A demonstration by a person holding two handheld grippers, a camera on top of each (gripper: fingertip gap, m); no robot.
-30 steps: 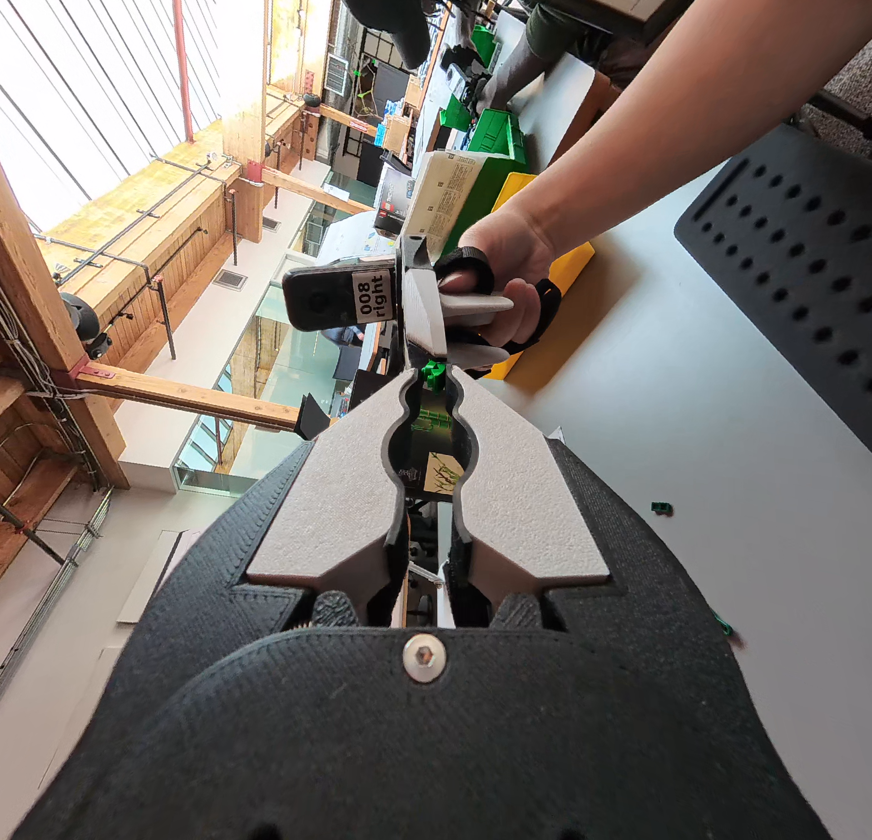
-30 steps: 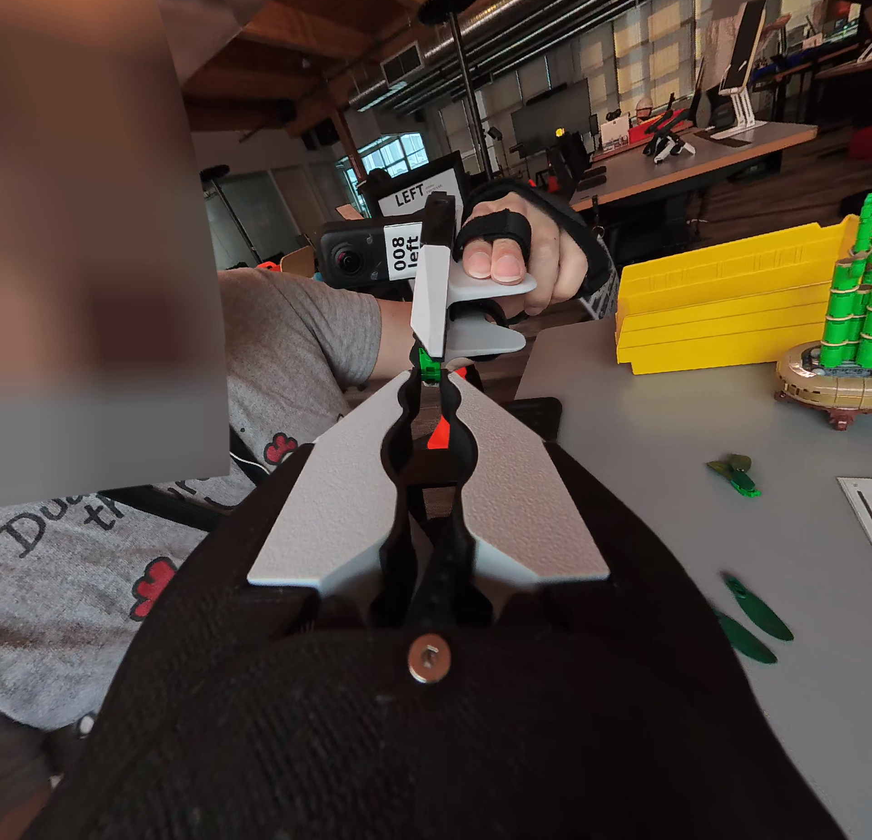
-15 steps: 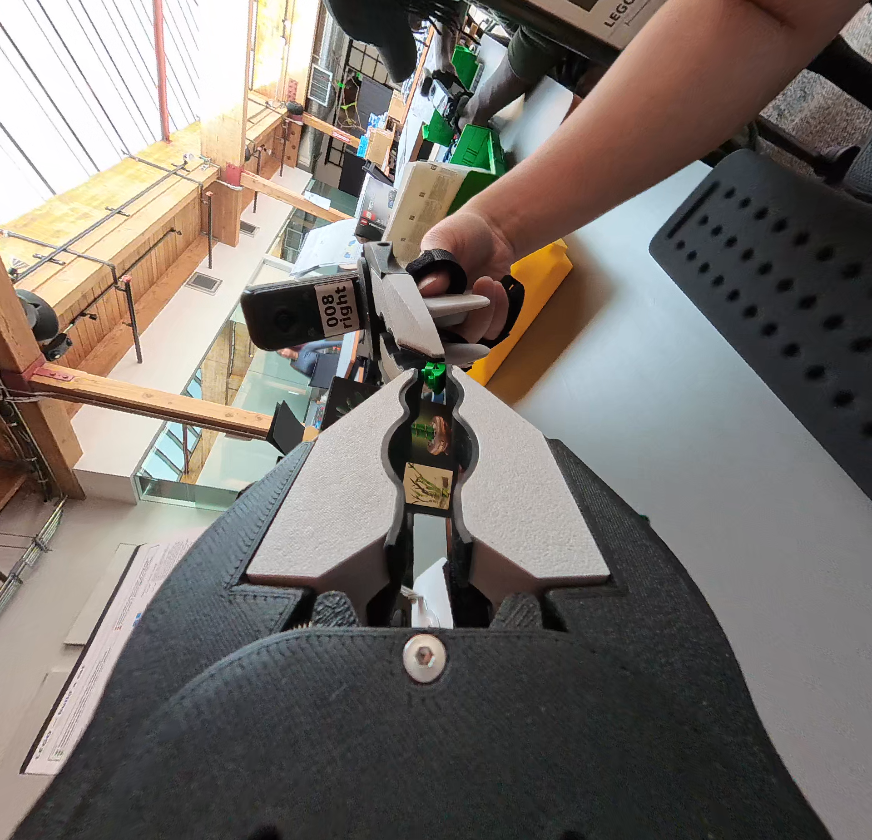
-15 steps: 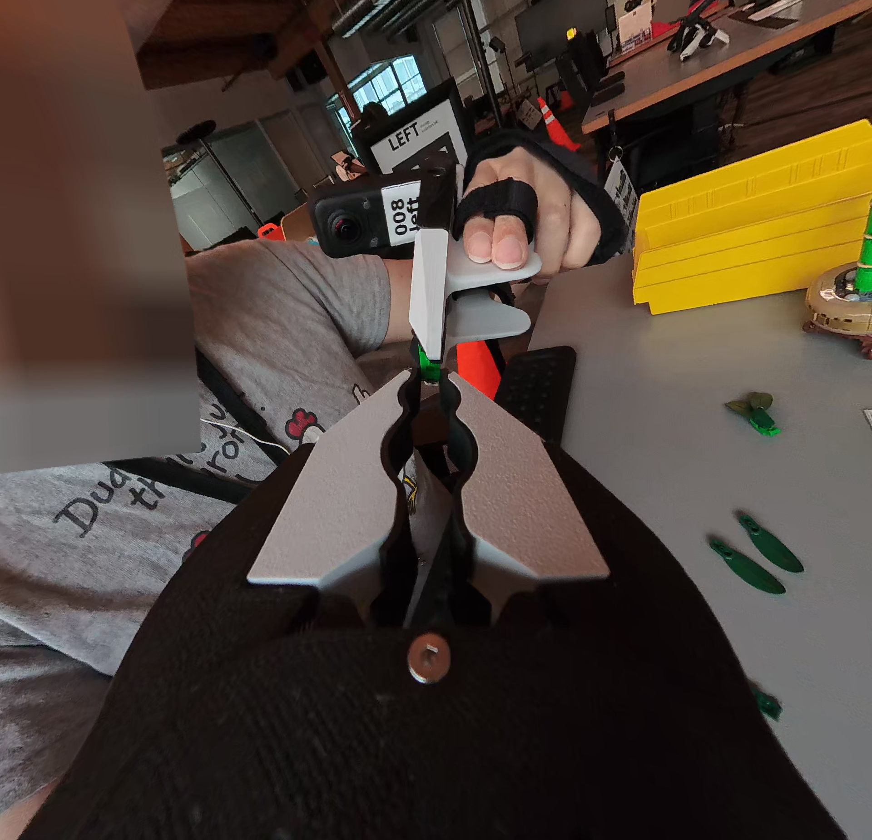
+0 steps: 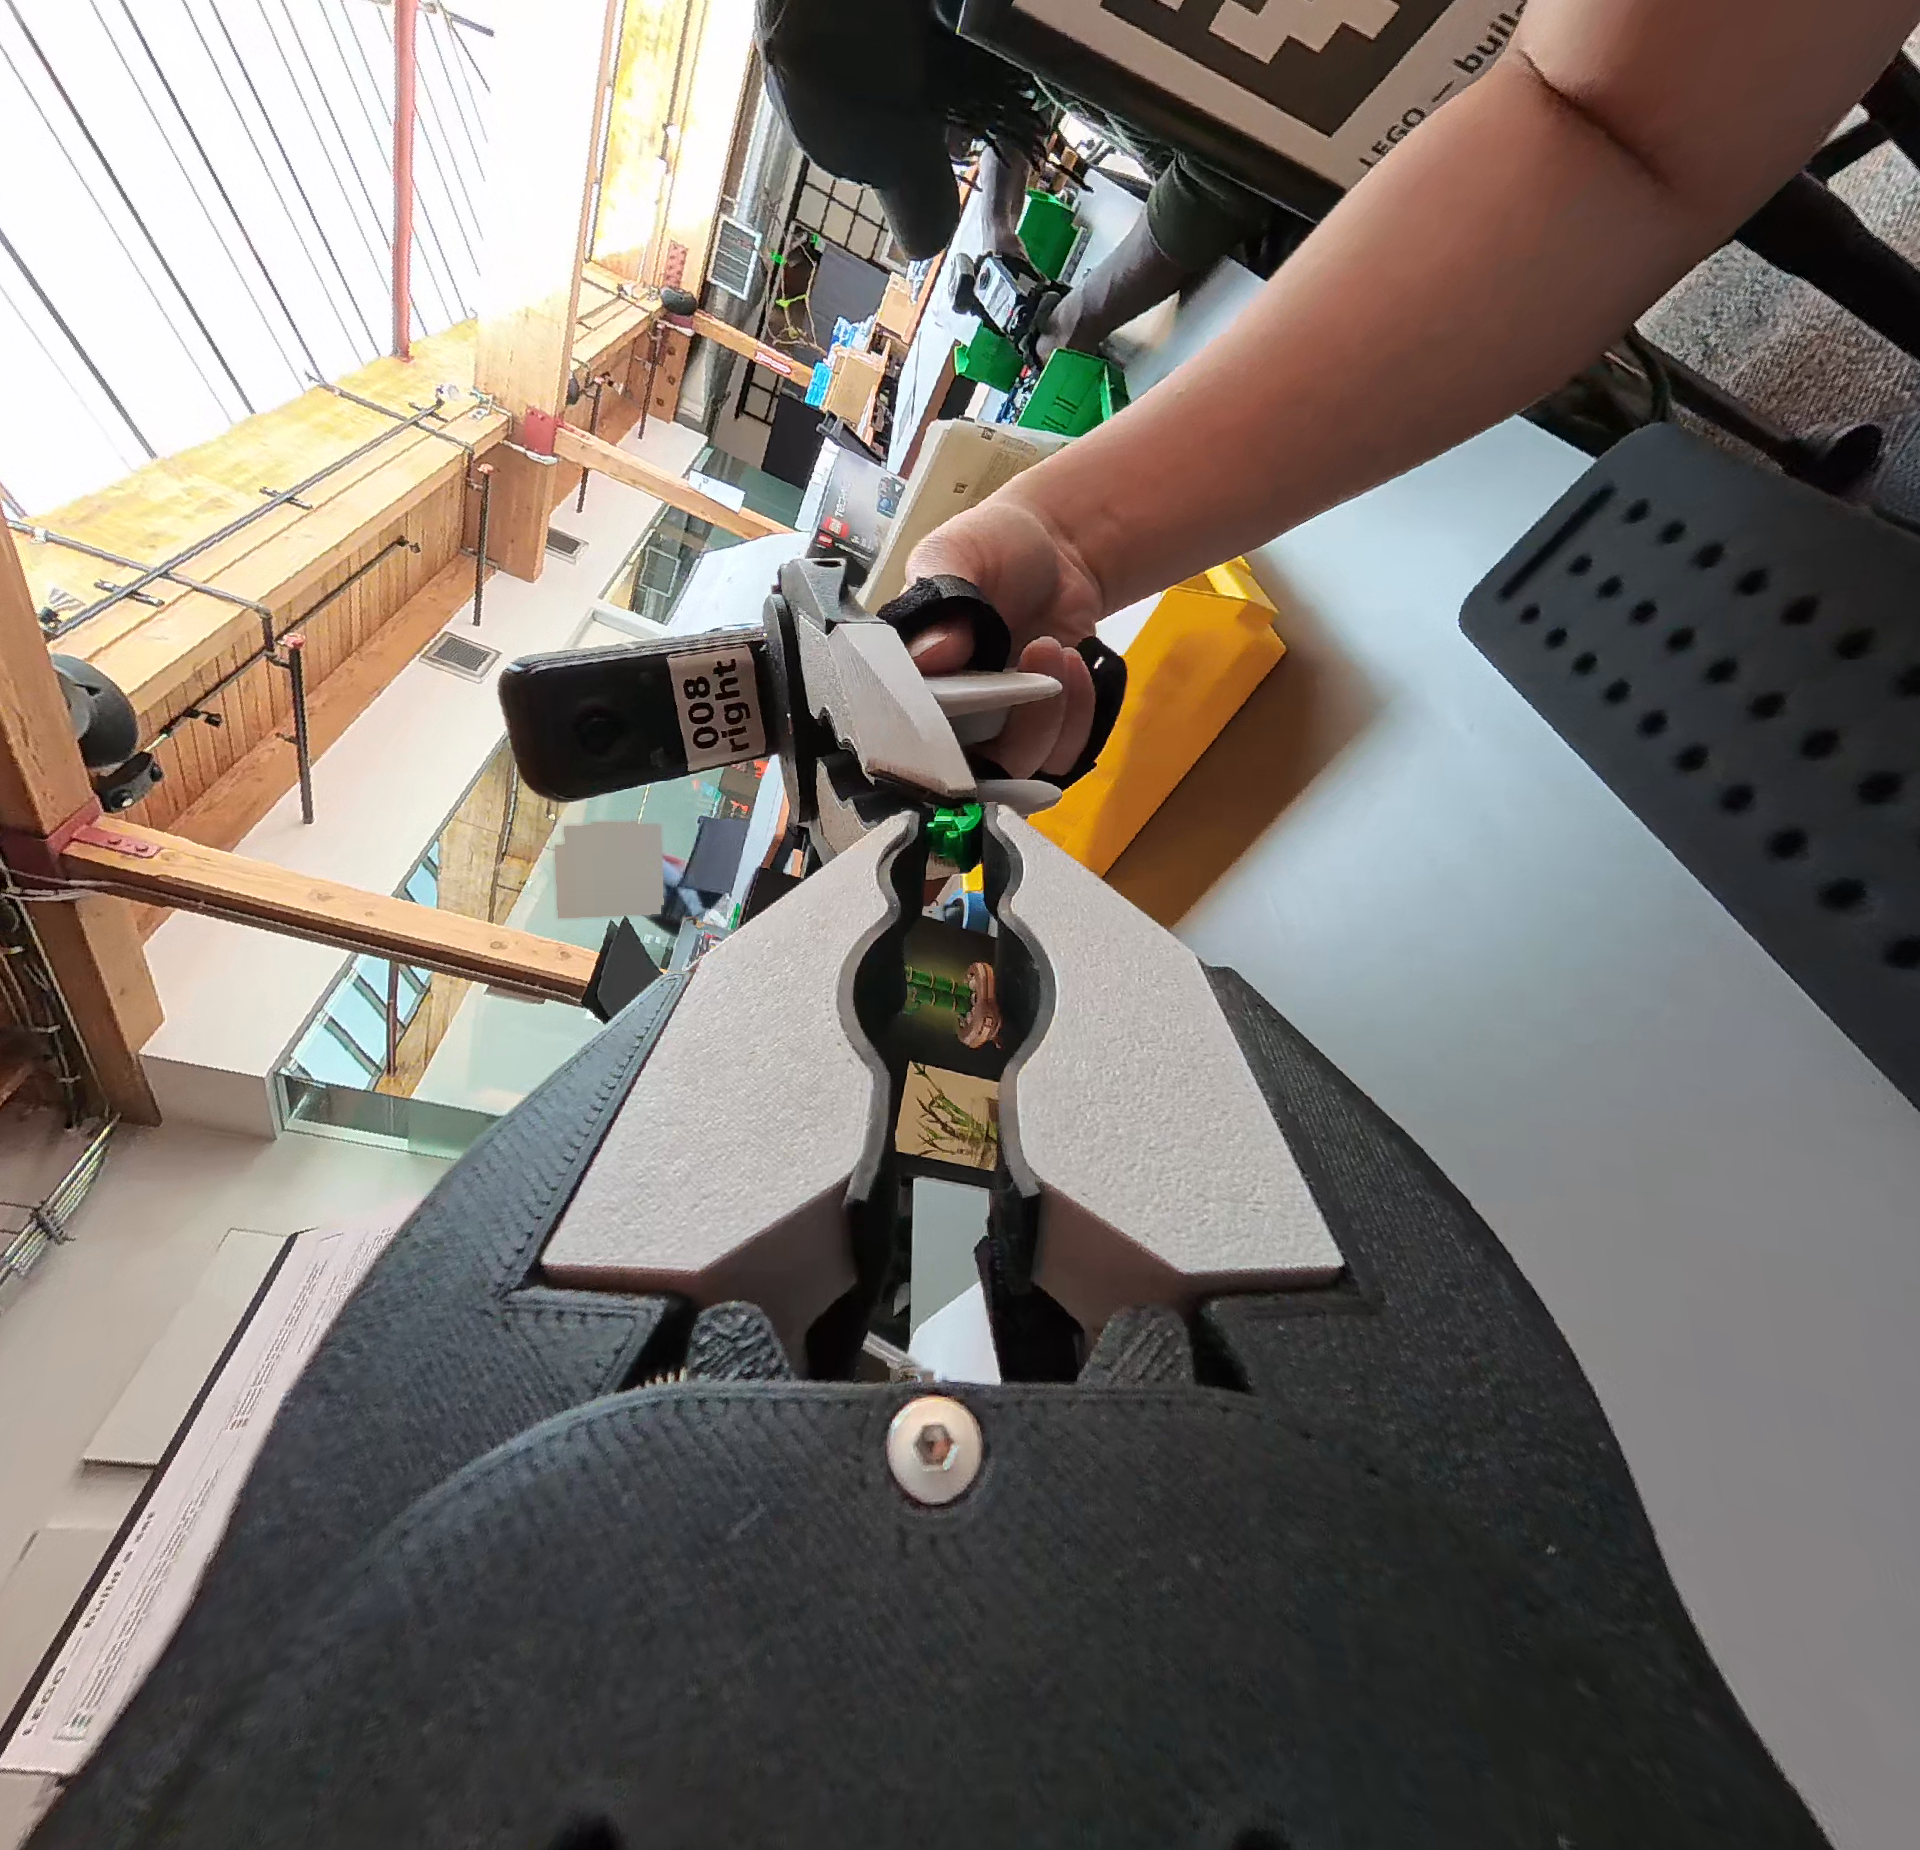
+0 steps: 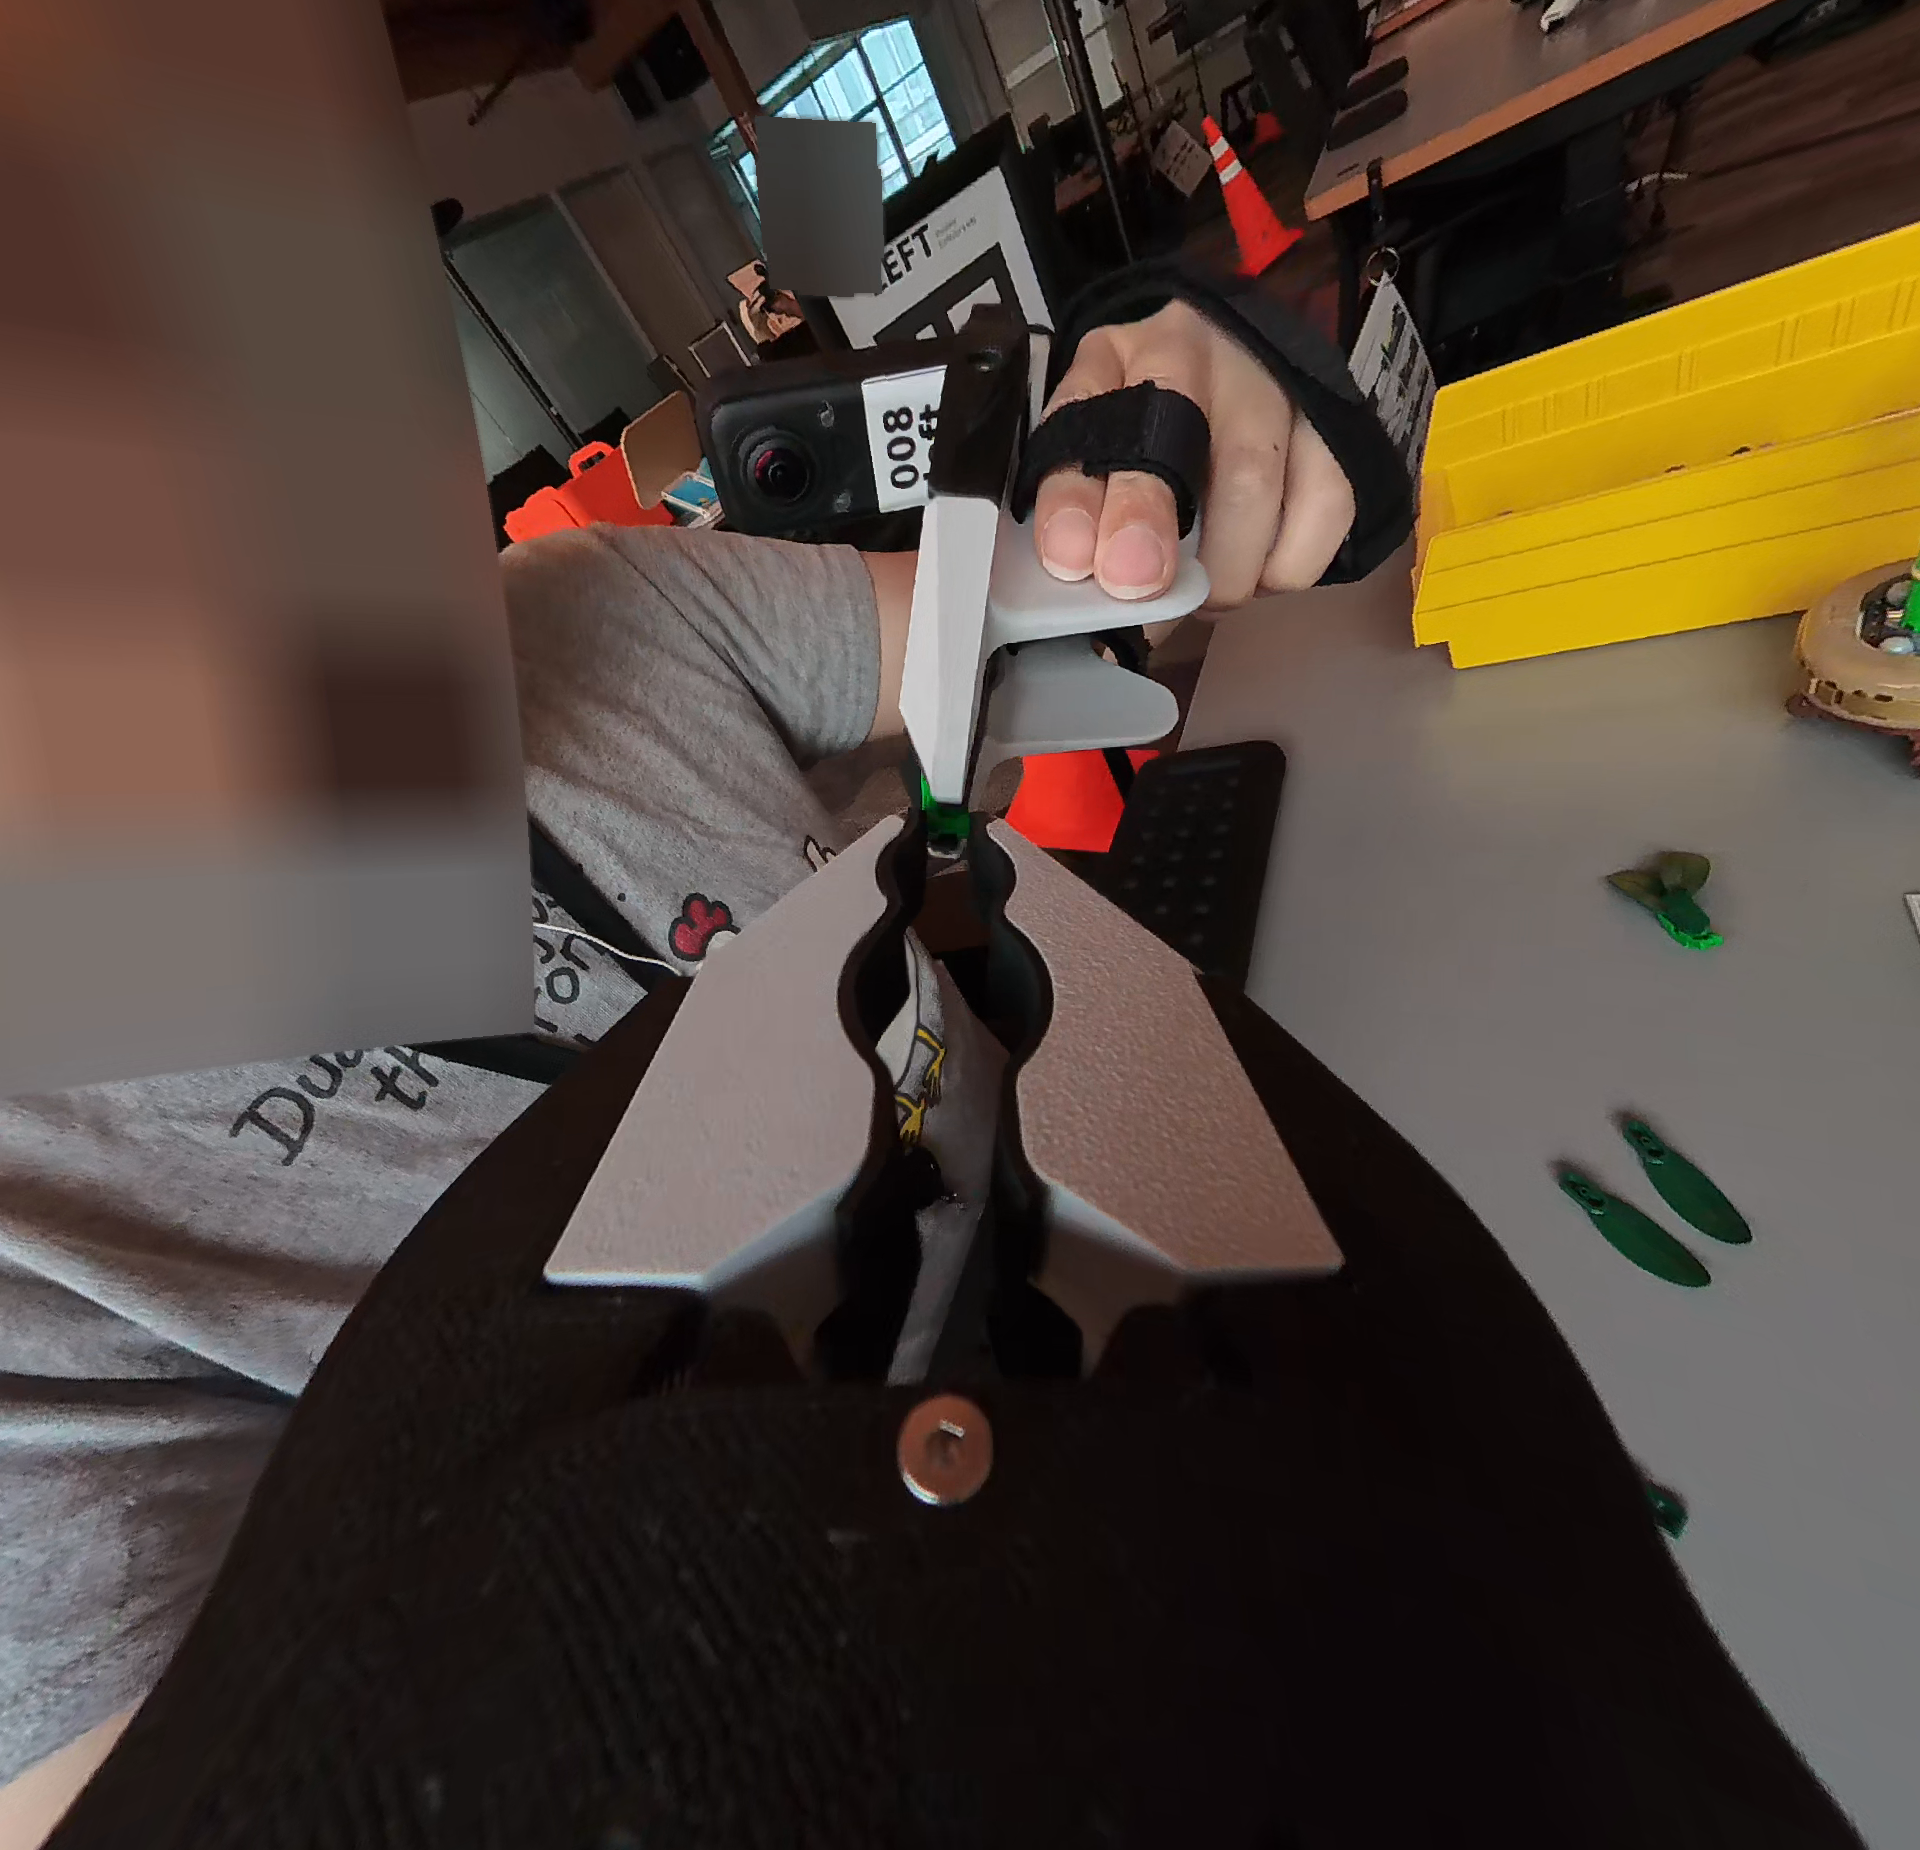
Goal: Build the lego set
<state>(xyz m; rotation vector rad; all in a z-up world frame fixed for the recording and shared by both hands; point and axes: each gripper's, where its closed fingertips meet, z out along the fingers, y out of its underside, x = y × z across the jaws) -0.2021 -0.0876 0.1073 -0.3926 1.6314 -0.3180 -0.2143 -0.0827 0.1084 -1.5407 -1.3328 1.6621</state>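
Observation:
Both grippers meet tip to tip in the air above the grey table [image 5: 1455,1021]. My left gripper [image 5: 951,836] is shut on a small bright green lego piece [image 5: 954,830]. My right gripper [image 6: 943,836] is shut on the same green piece [image 6: 940,819] from the opposite side. I cannot tell whether it is one piece or two pressed together. Each view shows the other gripper head-on, held by a hand. The partly built model, a tan round base [image 6: 1865,647] with green stalks, stands at the right edge of the right wrist view.
A yellow bin [image 6: 1662,470] stands behind the model. Two dark green leaf pieces [image 6: 1652,1213] and a green leaf cluster [image 6: 1668,901] lie on the table. A black perforated pad [image 5: 1714,678] lies at the table's near edge. The person's body is close on the left. My left and right fingertips are right by each other.
Both grippers stay shut and tip to tip on the green piece. The joined pair has tilted and shifted, so the model has slid toward the right edge of the right wrist view.

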